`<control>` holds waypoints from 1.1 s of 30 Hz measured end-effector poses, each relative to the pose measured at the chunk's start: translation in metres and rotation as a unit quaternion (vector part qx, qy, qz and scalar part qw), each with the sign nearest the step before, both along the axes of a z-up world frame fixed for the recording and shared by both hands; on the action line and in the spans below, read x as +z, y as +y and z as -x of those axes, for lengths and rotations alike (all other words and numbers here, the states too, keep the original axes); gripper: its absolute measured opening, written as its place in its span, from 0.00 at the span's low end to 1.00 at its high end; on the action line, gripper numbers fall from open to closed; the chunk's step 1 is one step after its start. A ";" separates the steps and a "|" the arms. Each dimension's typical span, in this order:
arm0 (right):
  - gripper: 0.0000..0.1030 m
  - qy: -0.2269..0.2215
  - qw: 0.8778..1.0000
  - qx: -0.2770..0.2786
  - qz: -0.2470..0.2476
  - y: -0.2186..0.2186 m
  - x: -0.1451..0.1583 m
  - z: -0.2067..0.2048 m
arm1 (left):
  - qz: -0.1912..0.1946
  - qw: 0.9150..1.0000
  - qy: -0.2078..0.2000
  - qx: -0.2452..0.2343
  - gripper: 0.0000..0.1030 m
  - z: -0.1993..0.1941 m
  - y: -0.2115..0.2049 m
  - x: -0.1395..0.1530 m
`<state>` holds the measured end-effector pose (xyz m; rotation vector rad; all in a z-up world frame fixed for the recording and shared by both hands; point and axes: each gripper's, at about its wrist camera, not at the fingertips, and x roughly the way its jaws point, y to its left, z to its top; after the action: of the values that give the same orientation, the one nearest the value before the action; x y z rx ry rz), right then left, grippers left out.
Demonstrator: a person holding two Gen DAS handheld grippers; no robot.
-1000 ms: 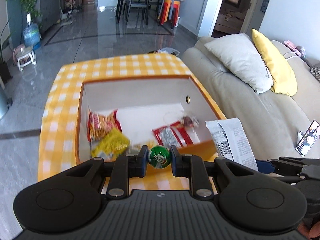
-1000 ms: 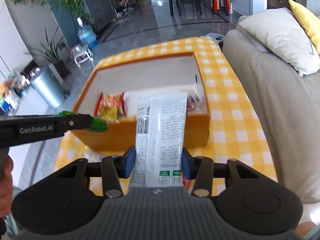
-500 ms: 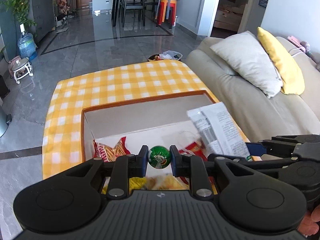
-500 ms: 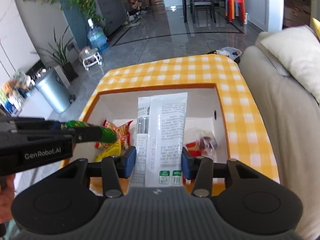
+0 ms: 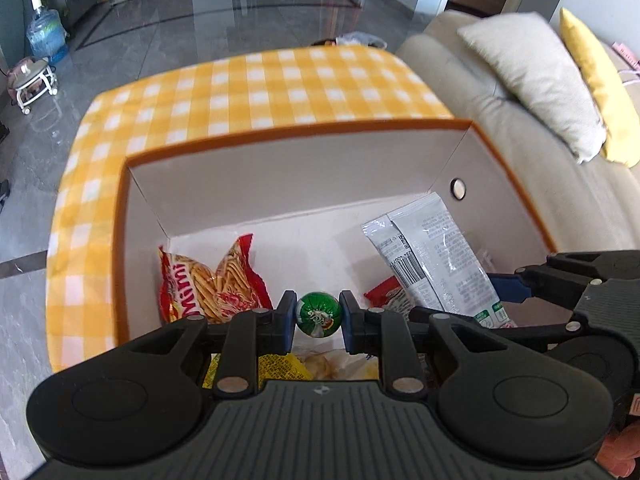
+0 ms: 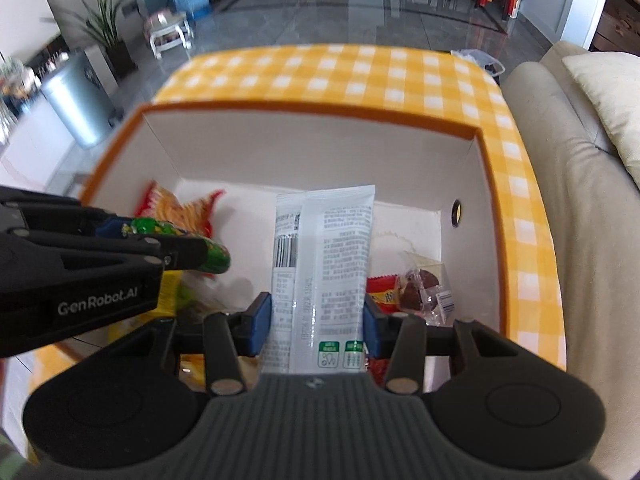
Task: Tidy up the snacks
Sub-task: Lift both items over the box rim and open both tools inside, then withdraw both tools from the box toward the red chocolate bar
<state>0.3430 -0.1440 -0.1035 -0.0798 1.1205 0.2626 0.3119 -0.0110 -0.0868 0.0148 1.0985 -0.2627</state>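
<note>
Yellow packet (image 5: 280, 366) (half-hidden) beneath left gripper (image 5: 318, 322)

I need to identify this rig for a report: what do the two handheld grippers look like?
Both the left gripper and the right gripper are matte black plastic with ribbed bodies, round side discs, silver pivot pins and blue finger pads. The left one carries white "GenRobot.AI" lettering.

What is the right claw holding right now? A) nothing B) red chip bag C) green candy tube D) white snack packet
D: the right claw is shut on the white snack packet, held over the open box, while the green candy tube sits in the left claw.
</note>
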 end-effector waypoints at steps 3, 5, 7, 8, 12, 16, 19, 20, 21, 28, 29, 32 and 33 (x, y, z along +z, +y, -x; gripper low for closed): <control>0.43 0.012 1.000 0.006 0.018 0.001 -0.011 -0.006 | -0.006 1.000 0.010 -0.007 0.24 -0.003 -0.003 -0.008; 0.43 0.018 1.000 0.008 0.023 0.002 -0.017 -0.009 | -0.010 1.000 0.016 -0.011 0.24 -0.005 -0.005 -0.013; 0.43 0.023 0.999 0.010 0.028 0.003 -0.021 -0.011 | -0.016 1.000 0.022 -0.012 0.24 -0.008 -0.006 -0.018; 0.43 0.026 0.999 0.010 0.032 0.004 -0.023 -0.012 | -0.018 0.999 0.025 -0.012 0.24 -0.009 -0.007 -0.019; 0.43 0.031 0.999 0.014 0.042 0.007 -0.027 -0.012 | -0.023 0.999 0.035 -0.010 0.24 -0.012 -0.008 -0.025; 0.44 0.031 0.998 0.013 0.044 0.006 -0.026 -0.010 | -0.026 0.999 0.034 -0.009 0.24 -0.010 -0.007 -0.026; 0.46 0.030 0.998 0.013 0.045 0.006 -0.025 -0.008 | -0.032 0.999 0.023 -0.012 0.30 -0.008 -0.009 -0.020; 0.47 0.029 0.998 0.012 0.045 0.006 -0.024 -0.007 | -0.033 0.999 0.020 -0.015 0.33 -0.007 -0.009 -0.017; 0.48 0.027 0.999 0.012 0.045 0.006 -0.023 -0.006 | -0.033 0.999 0.017 -0.016 0.36 -0.006 -0.010 -0.015; 0.64 -0.003 0.999 0.007 0.044 0.005 0.000 0.003 | -0.016 1.000 -0.018 0.003 0.52 0.008 -0.002 0.014; 0.66 -0.009 0.999 0.006 0.042 0.004 0.004 0.005 | -0.011 1.000 -0.026 0.003 0.54 0.011 0.000 0.020; 0.71 -0.028 0.999 -0.004 0.037 0.001 0.018 0.013 | -0.005 0.998 -0.057 0.011 0.64 0.026 0.004 0.039; 0.71 -0.035 0.999 -0.009 0.034 0.000 0.023 0.017 | -0.007 0.998 -0.067 0.014 0.65 0.030 0.004 0.045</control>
<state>0.3263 -0.1442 -0.0802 -0.1377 1.0610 0.2047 0.2815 -0.0068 -0.0417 0.0290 0.9659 -0.2254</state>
